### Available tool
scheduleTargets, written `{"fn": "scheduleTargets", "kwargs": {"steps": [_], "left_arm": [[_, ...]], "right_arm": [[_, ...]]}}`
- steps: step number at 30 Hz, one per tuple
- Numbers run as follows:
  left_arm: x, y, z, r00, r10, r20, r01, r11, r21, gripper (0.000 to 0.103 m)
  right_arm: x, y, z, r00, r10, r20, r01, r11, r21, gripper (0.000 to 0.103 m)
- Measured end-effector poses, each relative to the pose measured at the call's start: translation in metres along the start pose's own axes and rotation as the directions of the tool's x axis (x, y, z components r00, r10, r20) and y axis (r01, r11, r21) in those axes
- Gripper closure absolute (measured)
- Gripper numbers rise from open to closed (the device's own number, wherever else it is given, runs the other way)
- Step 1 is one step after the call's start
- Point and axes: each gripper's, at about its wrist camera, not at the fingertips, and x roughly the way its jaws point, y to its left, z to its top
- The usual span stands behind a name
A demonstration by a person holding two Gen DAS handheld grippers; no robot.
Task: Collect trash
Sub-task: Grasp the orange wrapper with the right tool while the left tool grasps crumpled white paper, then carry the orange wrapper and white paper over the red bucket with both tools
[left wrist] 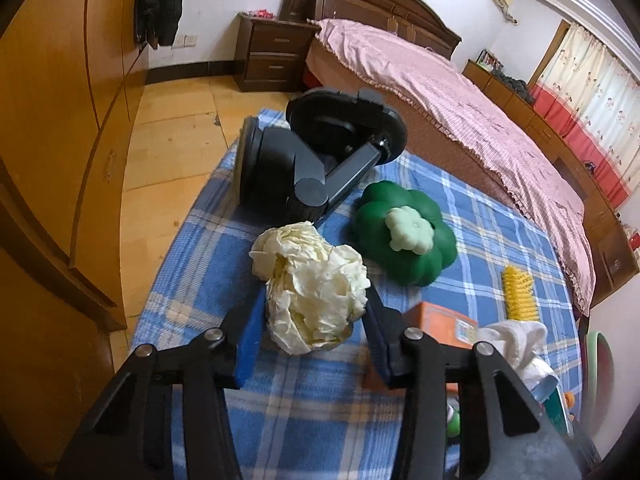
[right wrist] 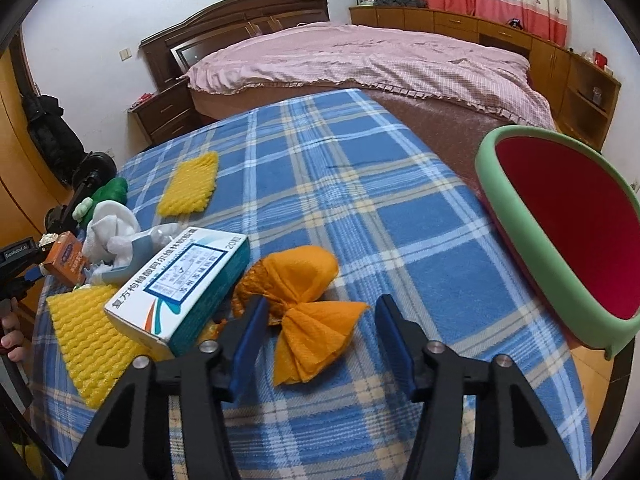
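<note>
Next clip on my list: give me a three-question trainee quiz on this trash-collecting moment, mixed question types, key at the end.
1. True or false: the left gripper has a crumpled ball of pale paper between its fingers.
2. Multiple choice: the thing between the right gripper fingers is A) a yellow foam net, B) an orange mesh wad, C) a medicine box.
3. Fill in: the red bin with the green rim stands to the ____ of the right gripper in its own view.

Key: 1 true; 2 B; 3 right.
</note>
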Motion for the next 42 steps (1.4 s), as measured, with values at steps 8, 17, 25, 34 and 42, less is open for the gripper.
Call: {"fn": "scheduleTargets", "kwargs": {"steps": [8,17,25,34,42], "left_arm": [[-0.045,-0.016,-0.013,0.996,-0.040,0.079,0.036,0.998,0.049,0.056],[-0.085,-0.037,-0.028,0.988,-0.110,0.111,0.099,0.990,0.097,0.056],[-0.102,-0.059,-0.042,0.984,-0.147,0.102,0.134,0.982,0.131,0.056],[-0.114,-0.088,-0.060,0.977,-0.193,0.086,0.174,0.966,0.191,0.056],[-0.117,-0.133,-0.080,0.967,-0.250,0.038,0.231,0.934,0.272,0.056]], "right_arm": [[-0.003,0.002,-0.007,0.999,0.033,0.012,-0.033,0.999,-0.006,0.078],[-0.012,-0.004,-0.012,0.996,0.086,0.017,-0.086,0.996,0.024,0.087],[-0.039,-0.017,-0.015,0.993,0.095,0.075,-0.099,0.994,0.047,0.088],[-0.078,-0.039,-0.016,0.982,0.091,0.163,-0.106,0.991,0.081,0.088],[-0.108,-0.066,-0.022,0.971,0.065,0.232,-0.096,0.987,0.126,0.088]]}}
